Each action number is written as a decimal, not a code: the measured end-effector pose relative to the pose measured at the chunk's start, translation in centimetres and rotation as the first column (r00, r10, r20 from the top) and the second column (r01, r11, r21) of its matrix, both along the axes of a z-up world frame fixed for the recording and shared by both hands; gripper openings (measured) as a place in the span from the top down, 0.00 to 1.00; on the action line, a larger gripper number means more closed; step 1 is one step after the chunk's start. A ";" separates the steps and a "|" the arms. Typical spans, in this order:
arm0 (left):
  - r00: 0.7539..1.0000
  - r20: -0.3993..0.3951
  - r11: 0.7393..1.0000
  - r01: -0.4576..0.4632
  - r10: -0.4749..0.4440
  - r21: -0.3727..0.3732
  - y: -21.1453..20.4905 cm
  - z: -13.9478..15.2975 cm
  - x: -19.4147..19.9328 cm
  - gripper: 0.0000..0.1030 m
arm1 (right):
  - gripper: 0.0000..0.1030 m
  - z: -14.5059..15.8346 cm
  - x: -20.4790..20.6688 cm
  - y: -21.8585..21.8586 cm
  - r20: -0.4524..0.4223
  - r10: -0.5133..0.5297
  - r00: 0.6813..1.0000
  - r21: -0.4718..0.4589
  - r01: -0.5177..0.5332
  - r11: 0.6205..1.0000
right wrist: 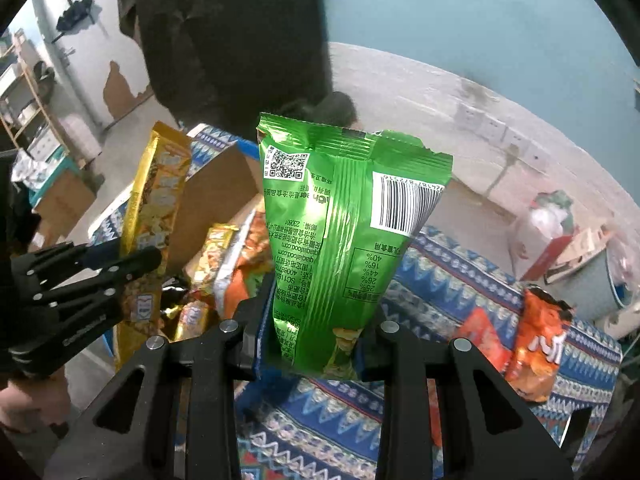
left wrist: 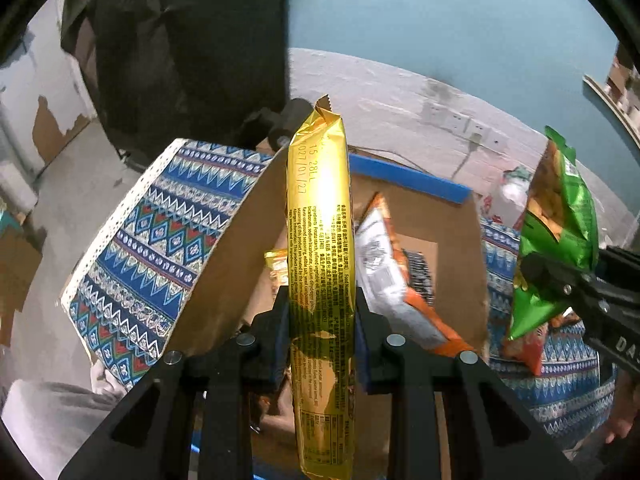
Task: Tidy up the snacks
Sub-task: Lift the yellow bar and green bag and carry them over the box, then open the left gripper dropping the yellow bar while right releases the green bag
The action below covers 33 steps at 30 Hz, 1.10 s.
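Left gripper point(left wrist: 322, 340) clamped on gold packet point(left wrist: 320, 240), upright over cardboard box point(left wrist: 224, 264). Right gripper point(right wrist: 316, 344) pinching green bag point(right wrist: 344, 232) above patterned cloth point(right wrist: 440, 280). Step: loading box. Next, likely: lower, release among packets inside; orange bags point(right wrist: 536, 344) beyond wait.

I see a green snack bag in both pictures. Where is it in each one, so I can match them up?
Left wrist view: the green bag hangs at the far right edge, pinched by the right gripper.
Right wrist view: the green bag fills the centre, upright between that gripper's fingers.
Shared landmark: the cardboard box, which already holds snacks.
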<state>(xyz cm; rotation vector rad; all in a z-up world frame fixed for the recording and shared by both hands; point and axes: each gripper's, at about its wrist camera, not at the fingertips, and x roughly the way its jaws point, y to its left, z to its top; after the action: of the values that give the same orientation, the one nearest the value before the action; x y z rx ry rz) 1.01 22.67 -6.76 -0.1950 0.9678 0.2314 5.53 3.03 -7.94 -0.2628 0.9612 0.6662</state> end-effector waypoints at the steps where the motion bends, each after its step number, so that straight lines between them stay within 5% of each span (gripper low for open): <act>1: 1.000 -0.008 1.000 -0.011 0.011 -0.001 0.5 -0.4 0.2 0.73 | 0.72 -0.1 0.0 0.4 -0.004 0.004 1.000 -0.001 -0.004 1.000; 12: 0.996 -0.062 0.998 -0.067 0.066 -0.020 2.7 -2.3 0.5 0.72 | 0.71 -1.4 0.4 3.7 -0.035 0.059 0.998 -0.011 -0.060 0.998; 25: 0.990 -0.066 0.992 -0.124 0.124 0.008 4.9 -0.4 -2.0 0.48 | 0.72 -2.1 -0.3 7.1 -0.089 0.136 0.987 0.028 -0.134 0.991; 33: 0.988 -0.062 0.990 -0.143 0.143 0.010 5.6 -0.1 -3.1 0.47 | 0.70 -2.7 -0.8 9.0 -0.123 0.164 0.979 0.032 -0.162 0.986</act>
<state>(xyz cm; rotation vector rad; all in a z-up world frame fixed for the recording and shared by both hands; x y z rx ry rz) -2.07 28.23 -6.82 -0.2541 1.0164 0.3735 4.73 12.00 -10.60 -0.2848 1.0590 0.8512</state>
